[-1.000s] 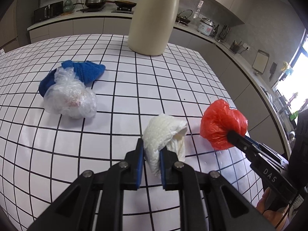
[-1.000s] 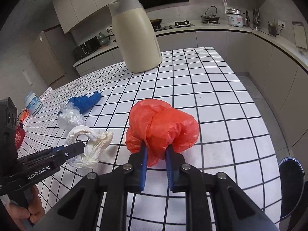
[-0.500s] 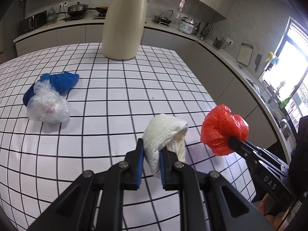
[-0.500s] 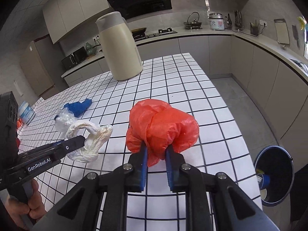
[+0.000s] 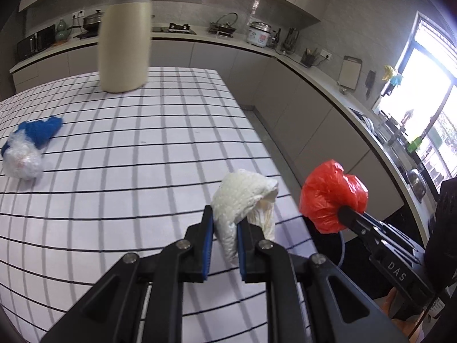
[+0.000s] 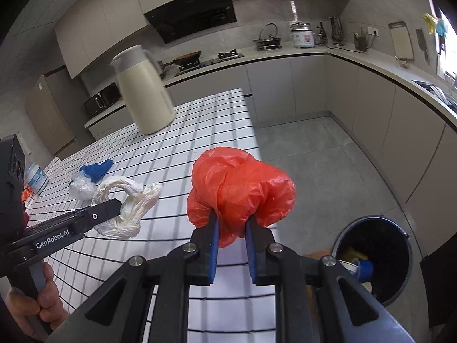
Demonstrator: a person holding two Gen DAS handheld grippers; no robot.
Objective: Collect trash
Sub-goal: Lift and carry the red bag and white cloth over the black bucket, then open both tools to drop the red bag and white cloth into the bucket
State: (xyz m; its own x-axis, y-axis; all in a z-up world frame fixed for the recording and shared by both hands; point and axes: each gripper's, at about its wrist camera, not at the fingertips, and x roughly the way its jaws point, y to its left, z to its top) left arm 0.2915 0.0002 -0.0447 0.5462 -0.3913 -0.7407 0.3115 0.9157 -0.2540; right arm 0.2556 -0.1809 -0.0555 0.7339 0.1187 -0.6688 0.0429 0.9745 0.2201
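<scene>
My left gripper [image 5: 225, 223] is shut on a crumpled white plastic bag [image 5: 242, 197], held above the right edge of the white tiled table [image 5: 142, 148]. From the right wrist view the same white bag [image 6: 122, 205] hangs from the left gripper [image 6: 115, 207]. My right gripper [image 6: 232, 223] is shut on a crumpled red plastic bag [image 6: 240, 188], held just past the table's edge; the red bag [image 5: 331, 197] also shows in the left wrist view. A dark trash bin [image 6: 374, 254] stands on the floor at the lower right with some waste inside.
A clear plastic bag [image 5: 21, 161] and a blue bag [image 5: 41, 130] lie together at the table's left. A tall cream jug [image 5: 124, 37] stands at the far end. A small white tub [image 6: 35, 177] sits at the left edge. Grey cabinets ring the grey floor [image 6: 328, 157].
Both grippers have carried their bags to the right, from over the table to its right edge. The bin has come fully into the right wrist view. Both grips are unchanged.
</scene>
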